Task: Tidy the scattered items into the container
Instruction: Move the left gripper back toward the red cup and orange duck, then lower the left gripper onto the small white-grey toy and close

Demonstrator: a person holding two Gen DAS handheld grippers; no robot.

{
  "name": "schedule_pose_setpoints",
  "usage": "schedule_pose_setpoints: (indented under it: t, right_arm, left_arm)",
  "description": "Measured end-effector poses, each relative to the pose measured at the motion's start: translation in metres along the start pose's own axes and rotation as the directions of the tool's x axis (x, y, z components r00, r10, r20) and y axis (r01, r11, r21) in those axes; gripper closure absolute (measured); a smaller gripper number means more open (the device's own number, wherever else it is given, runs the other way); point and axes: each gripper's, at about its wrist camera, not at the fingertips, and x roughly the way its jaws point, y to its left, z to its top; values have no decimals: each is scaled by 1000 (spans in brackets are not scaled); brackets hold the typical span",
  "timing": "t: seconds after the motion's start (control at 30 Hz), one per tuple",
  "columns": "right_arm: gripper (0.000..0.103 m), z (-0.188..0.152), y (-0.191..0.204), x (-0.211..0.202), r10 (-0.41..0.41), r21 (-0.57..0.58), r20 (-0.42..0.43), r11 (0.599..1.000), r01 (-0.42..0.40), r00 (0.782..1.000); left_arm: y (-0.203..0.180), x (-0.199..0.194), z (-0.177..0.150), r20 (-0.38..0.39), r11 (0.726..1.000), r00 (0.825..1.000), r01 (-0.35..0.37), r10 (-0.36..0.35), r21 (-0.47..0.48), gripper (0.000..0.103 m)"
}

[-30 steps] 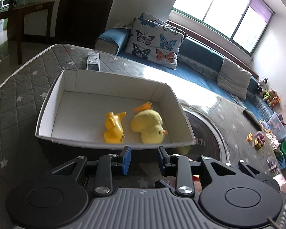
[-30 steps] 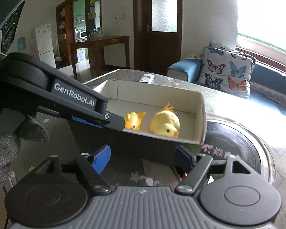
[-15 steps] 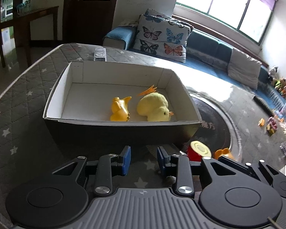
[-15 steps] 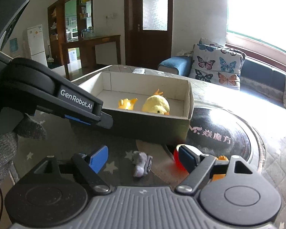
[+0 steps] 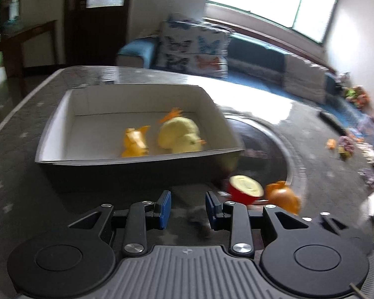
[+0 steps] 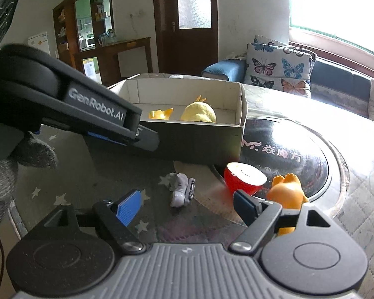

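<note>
A cardboard box (image 5: 127, 174) with a white inside holds a yellow plush duck (image 5: 179, 137) and a small yellow toy (image 5: 134, 142). On the table in front of its near right corner lie a red half apple (image 6: 244, 179), an orange toy figure (image 6: 286, 191) and a small grey toy (image 6: 180, 189). My right gripper (image 6: 187, 203) is open, and the grey toy lies just ahead between its fingers, untouched. My left gripper (image 5: 188, 204) has a narrow gap with nothing gripped. It hovers before the box wall, and its body (image 6: 94, 107) crosses the right wrist view.
A glossy black round plate (image 6: 286, 154) is set in the star-quilted table cover (image 6: 62, 199) right of the box (image 6: 199, 142). A gloved hand (image 6: 2, 174) is at the left edge. A remote (image 6: 175, 76) lies beyond the box, and a sofa with a butterfly cushion (image 6: 276, 64) stands behind.
Both grippers drew back from the box and sank. The apple, orange figure and grey toy came into view. The right jaws spread a little wider. The left view is now blurred.
</note>
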Motion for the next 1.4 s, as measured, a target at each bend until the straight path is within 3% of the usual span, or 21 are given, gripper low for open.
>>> schedule_pose_setpoints:
  t: [0.27,0.63,1.07,1.4]
  right_arm:
    - [20,-2,-3,4,0,15,-14,1000,0,1000]
    - [20,-8,-1,13,7,27,-40,1000,-6,999]
    - [21,-11,0,23,6,44,-62,999,-3,998]
    - [29,-11,-3,36,8,55,-82,999,-3,997]
  left_arm:
    - [-3,7,2,-13,995,995,99,-99,-9,70]
    - [0,16,3,-35,993,992,118,-119,-26,70]
    - [13,25,8,-52,996,996,69,-71,-53,70]
    - [14,43,8,-97,996,993,61,-67,-67,70]
